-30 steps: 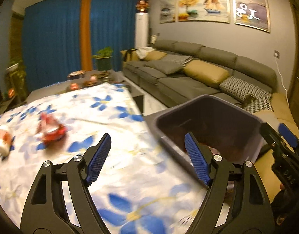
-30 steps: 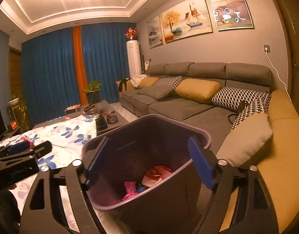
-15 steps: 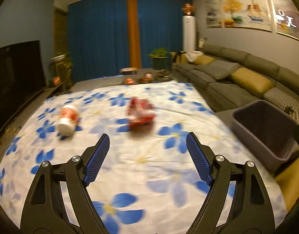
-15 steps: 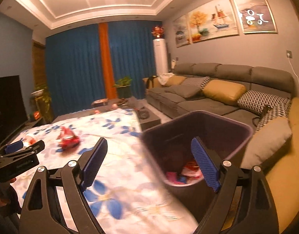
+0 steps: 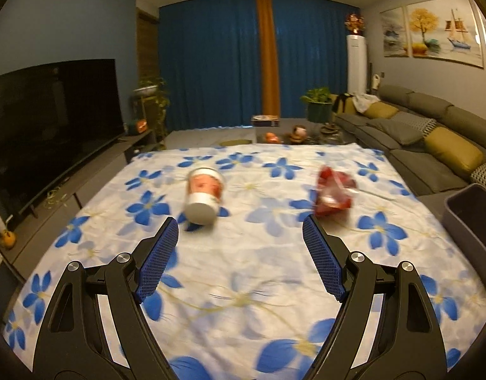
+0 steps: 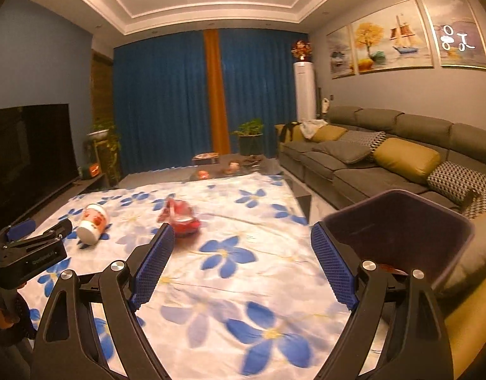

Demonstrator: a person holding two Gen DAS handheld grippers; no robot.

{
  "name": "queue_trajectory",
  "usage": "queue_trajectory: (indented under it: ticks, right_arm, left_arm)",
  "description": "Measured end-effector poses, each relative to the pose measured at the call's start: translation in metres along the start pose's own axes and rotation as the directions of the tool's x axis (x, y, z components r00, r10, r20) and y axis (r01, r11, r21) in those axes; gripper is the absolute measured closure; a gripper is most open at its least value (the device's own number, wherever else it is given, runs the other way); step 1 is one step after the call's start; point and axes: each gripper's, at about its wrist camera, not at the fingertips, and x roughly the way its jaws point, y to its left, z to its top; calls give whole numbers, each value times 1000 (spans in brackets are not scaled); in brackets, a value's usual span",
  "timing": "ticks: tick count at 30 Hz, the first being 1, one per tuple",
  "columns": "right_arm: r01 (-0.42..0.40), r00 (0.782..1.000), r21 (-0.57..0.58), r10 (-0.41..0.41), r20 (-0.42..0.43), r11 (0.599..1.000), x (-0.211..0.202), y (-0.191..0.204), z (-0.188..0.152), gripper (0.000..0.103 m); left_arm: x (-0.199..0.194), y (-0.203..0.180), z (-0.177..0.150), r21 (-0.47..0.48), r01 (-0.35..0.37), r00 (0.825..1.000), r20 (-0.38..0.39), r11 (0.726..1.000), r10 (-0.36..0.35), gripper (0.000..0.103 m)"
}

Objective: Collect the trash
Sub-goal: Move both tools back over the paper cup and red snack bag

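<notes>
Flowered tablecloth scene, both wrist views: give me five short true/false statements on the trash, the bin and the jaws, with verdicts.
1. The white and red paper cup lies on its side on the blue-flowered white tablecloth. True.
2. The crumpled red plastic wrapper sits inside the dark grey plastic bin. False: it lies on the tablecloth.
3. The left gripper holds the cup. False: its jaws stand open and empty, short of the cup.
4. The right gripper has open, empty jaws. True.
5. The bin stands on the sofa side of the tablecloth. True.
</notes>
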Motion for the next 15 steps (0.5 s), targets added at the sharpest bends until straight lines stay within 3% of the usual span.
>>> queue_trajectory:
  ticks: [7, 15]
  right_arm:
    - [-46, 999, -52, 46, -16, 998, 30, 41, 5, 18]
    - [-56, 997, -76, 53, -50, 995, 85, 76, 10, 18]
  left_arm:
    - [26, 38, 7, -7, -65, 998, -1, 998, 65, 24]
    - [57, 72, 18, -45, -94, 996, 8, 995, 94, 24]
